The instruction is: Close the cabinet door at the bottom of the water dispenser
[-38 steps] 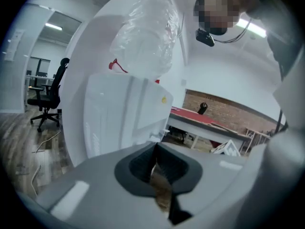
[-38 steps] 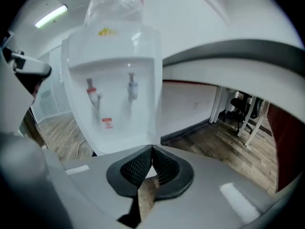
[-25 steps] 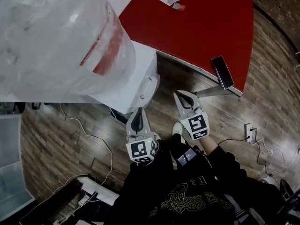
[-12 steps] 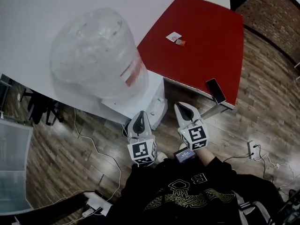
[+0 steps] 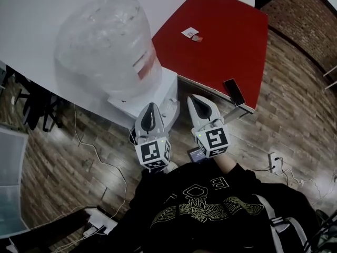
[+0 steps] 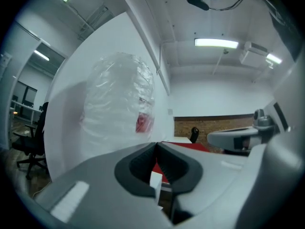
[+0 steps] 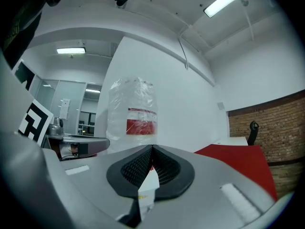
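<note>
The white water dispenser (image 5: pixel 167 95) stands by the wall with a big plastic-wrapped bottle (image 5: pixel 102 46) on top. Its bottom cabinet door is hidden from above. My left gripper (image 5: pixel 151 106) and right gripper (image 5: pixel 192 98) are held side by side in front of the dispenser's front edge, pointing level at it. Both are shut with nothing between the pads. In the left gripper view the left gripper (image 6: pixel 156 144) faces the bottle (image 6: pixel 121 106). From the right gripper (image 7: pixel 152 147) the bottle (image 7: pixel 133 109) with its red label shows straight ahead.
A red table (image 5: pixel 221 36) stands to the right of the dispenser, with a phone (image 5: pixel 234 92) near its front edge and a small card (image 5: pixel 190 33) further back. Cables (image 5: pixel 100 159) and a power strip (image 5: pixel 273 162) lie on the wooden floor.
Both grippers have risen from low by the dispenser's foot to near its top. The head view has pulled up and back, so the whole bottle now shows.
</note>
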`<state>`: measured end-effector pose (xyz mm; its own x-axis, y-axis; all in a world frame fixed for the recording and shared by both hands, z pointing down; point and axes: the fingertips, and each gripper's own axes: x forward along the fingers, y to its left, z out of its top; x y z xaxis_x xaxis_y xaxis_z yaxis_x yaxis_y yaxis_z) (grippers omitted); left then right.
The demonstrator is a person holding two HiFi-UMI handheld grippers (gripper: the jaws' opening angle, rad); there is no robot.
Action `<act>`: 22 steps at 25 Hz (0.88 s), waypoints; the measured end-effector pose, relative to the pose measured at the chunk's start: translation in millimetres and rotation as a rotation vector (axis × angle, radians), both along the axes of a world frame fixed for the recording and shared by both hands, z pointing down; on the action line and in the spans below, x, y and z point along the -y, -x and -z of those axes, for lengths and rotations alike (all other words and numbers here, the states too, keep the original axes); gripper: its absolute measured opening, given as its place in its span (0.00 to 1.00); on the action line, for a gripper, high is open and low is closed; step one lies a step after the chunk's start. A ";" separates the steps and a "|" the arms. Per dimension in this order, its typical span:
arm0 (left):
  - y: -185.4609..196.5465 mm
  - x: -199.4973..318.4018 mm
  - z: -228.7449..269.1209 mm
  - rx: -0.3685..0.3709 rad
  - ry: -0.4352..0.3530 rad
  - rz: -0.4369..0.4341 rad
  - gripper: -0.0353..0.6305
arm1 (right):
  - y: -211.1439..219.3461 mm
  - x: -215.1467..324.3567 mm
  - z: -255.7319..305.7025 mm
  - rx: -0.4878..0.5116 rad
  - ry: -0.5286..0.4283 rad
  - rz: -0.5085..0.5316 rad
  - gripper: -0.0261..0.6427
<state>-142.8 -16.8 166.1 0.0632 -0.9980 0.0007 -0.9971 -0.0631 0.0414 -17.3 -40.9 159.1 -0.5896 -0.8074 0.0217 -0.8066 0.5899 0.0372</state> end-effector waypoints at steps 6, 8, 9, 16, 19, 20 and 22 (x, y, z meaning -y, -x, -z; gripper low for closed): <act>11.8 4.4 2.6 -0.029 0.007 0.027 0.06 | 2.8 4.7 13.9 0.009 -0.041 0.003 0.03; 14.8 4.6 2.0 -0.046 0.012 0.032 0.06 | 5.8 6.4 14.3 0.001 -0.045 0.006 0.03; 16.3 4.2 1.7 -0.056 0.014 0.036 0.06 | 7.5 6.8 14.0 -0.004 -0.046 0.010 0.03; 19.3 3.2 -0.3 -0.043 0.014 0.041 0.06 | 11.1 7.4 8.9 -0.012 -0.034 0.023 0.03; 24.2 2.5 -0.5 -0.036 0.013 0.049 0.06 | 7.8 7.4 6.0 -0.018 -0.031 0.019 0.03; 25.7 2.2 -0.9 -0.036 0.014 0.054 0.06 | 6.7 7.6 5.1 -0.018 -0.029 0.016 0.03; 27.0 1.3 -2.3 -0.035 0.016 0.060 0.06 | 5.2 8.3 3.6 -0.016 -0.026 0.012 0.03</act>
<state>-169.8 -18.1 168.4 0.0036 -0.9999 0.0156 -0.9971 -0.0024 0.0767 -22.5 -49.2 155.4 -0.5990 -0.8007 0.0106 -0.7986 0.5983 0.0651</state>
